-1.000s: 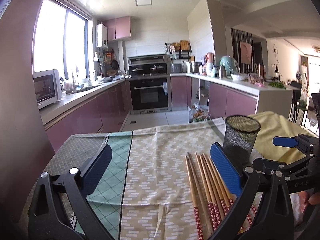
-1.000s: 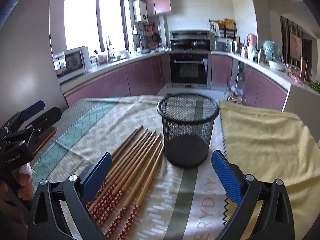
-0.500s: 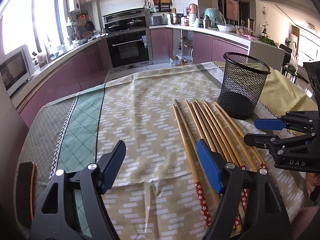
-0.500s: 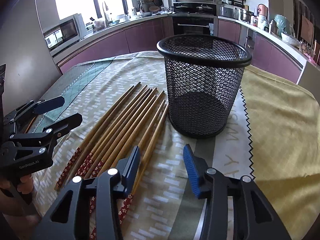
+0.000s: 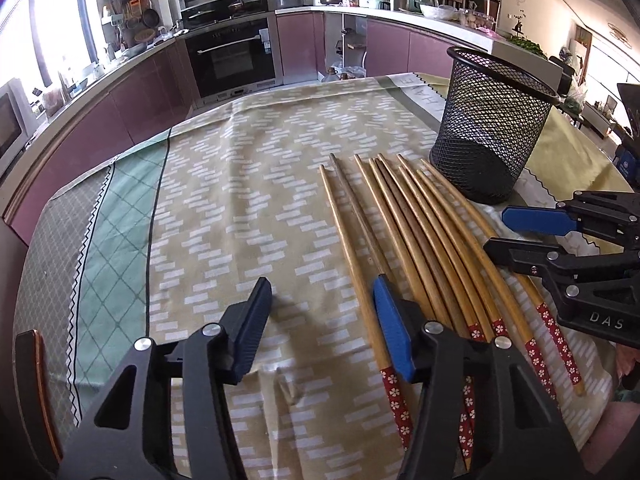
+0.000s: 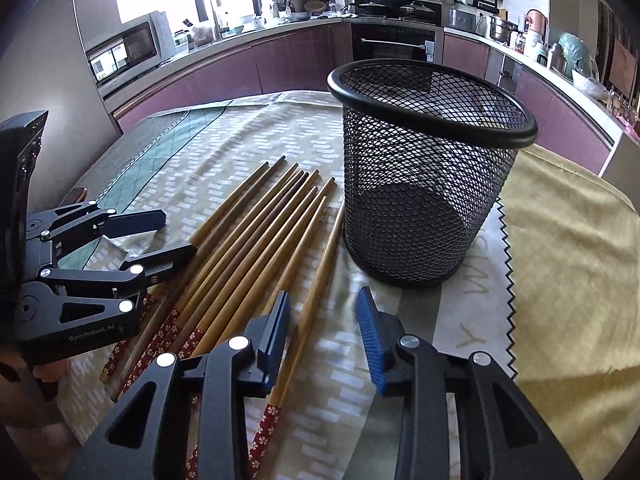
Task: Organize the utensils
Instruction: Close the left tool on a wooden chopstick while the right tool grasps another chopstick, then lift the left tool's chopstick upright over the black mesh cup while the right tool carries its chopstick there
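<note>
Worktop (image 5: 248, 184) is covered by patterned cloth, on which a black mesh cup (image 6: 424, 176) is stood upright, chopsticks (image 6: 256, 248) are laid in a row just beside it, and left gripper (image 5: 320, 320) and right gripper (image 6: 324, 332) are held spread, empty, over their decorated ends.

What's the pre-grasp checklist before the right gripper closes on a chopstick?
1. Right gripper open: ok, jaws apart, nothing held.
2. A chopstick between its fingers: ok, the rightmost chopstick runs between them.
3. Only one chopstick in the gap: cannot tell, its neighbour lies close to the left finger.
4. Mesh cup upright and empty: ok.
5. Left gripper clear of the right: ok, open and apart, at the left edge of the chopsticks.
6. Fingers low enough to pinch: cannot tell.
</note>
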A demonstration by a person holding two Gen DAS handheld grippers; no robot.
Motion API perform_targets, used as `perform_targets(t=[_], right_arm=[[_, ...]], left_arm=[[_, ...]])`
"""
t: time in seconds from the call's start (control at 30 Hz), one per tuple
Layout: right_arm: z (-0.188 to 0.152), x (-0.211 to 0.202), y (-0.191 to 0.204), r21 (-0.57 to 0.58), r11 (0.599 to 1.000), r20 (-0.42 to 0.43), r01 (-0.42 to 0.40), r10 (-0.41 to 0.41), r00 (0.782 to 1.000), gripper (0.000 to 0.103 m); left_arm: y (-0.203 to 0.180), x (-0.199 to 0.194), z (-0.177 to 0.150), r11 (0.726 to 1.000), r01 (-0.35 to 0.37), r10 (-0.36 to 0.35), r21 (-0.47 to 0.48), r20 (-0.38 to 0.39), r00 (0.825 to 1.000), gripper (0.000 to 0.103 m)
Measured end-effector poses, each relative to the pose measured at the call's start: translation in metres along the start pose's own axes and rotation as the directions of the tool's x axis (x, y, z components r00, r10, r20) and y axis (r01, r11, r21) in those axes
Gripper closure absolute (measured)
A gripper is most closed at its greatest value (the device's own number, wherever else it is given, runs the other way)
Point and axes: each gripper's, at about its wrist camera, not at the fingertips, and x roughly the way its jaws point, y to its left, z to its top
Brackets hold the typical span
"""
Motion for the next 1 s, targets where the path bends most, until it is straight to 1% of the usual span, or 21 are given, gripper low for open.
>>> perform_targets(t=[0.03, 0.07, 0.13, 0.17, 0.23, 0.27, 0.3, 0.33, 0.5, 0.57, 0.73, 0.8, 0.87, 1.0], right_arm=[[0.001, 0.001, 0.000, -0.002, 1.000, -0.002, -0.005, 0.005, 1.000, 0.073], [0.002, 0.001, -0.001, -0.001, 1.000, -0.004, -0.014, 0.014, 1.000, 0.077], [0.003, 0.002, -0.004, 0.015, 0.999, -0.008, -0.039, 0.040, 0.999, 0.085], [0.004, 0.003, -0.005, 0.024, 0.998, -0.010, -0.054, 0.055, 0.998, 0.091], [0.004, 0.003, -0.009, 0.049, 0.995, -0.012, -0.084, 0.085, 0.996, 0.093], [0.004, 0.003, -0.011, 0.055, 0.994, -0.012, -0.092, 0.093, 0.996, 0.094], [0.003, 0.002, -0.012, 0.063, 0.993, -0.010, -0.100, 0.101, 0.995, 0.096], [0.002, 0.001, -0.014, 0.071, 0.991, -0.008, -0.110, 0.111, 0.994, 0.096], [0.000, -0.009, -0.017, 0.065, 0.989, 0.012, -0.134, 0.134, 0.991, 0.098], [0.001, -0.016, -0.018, 0.058, 0.988, 0.030, -0.144, 0.142, 0.989, 0.098], [0.007, -0.041, -0.020, 0.036, 0.981, 0.102, -0.189, 0.185, 0.978, 0.098], [0.011, -0.052, -0.024, 0.032, 0.980, 0.135, -0.194, 0.188, 0.973, 0.098], [0.014, -0.064, -0.029, 0.034, 0.977, 0.178, -0.212, 0.203, 0.963, 0.098], [0.021, -0.087, -0.038, 0.029, 0.975, 0.260, -0.220, 0.205, 0.943, 0.098]], left_arm=[[0.000, 0.002, 0.002, 1.000, 0.003, -0.003, -0.004, -0.002, 1.000, 0.054], [-0.001, 0.004, 0.004, 1.000, 0.007, -0.007, -0.006, -0.003, 1.000, 0.057], [-0.002, 0.006, 0.008, 1.000, 0.015, -0.015, -0.011, -0.005, 1.000, 0.065], [-0.003, 0.008, 0.010, 1.000, 0.021, -0.021, -0.013, -0.006, 1.000, 0.068], [-0.008, 0.008, 0.011, 0.999, 0.033, -0.033, -0.019, -0.007, 0.999, 0.081], [-0.009, 0.008, 0.012, 0.999, 0.037, -0.037, -0.024, -0.007, 0.999, 0.084], [-0.009, 0.009, 0.013, 0.999, 0.041, -0.042, -0.033, -0.008, 0.999, 0.090], [-0.009, 0.008, 0.013, 0.998, 0.050, -0.051, -0.043, -0.009, 0.999, 0.093], [-0.005, 0.000, 0.011, 0.995, 0.055, -0.055, -0.079, 0.001, 0.999, 0.095], [-0.001, -0.006, 0.010, 0.994, 0.067, -0.066, -0.092, 0.011, 0.998, 0.095], [0.007, -0.035, 0.013, 0.988, 0.111, -0.105, -0.104, 0.067, 0.992, 0.095], [0.009, -0.051, 0.018, 0.984, 0.144, -0.133, -0.105, 0.101, 0.986, 0.096], [0.010, -0.066, 0.024, 0.980, 0.172, -0.157, -0.103, 0.138, 0.978, 0.096], [0.005, -0.098, 0.037, 0.971, 0.223, -0.201, -0.083, 0.214, 0.956, 0.096]])
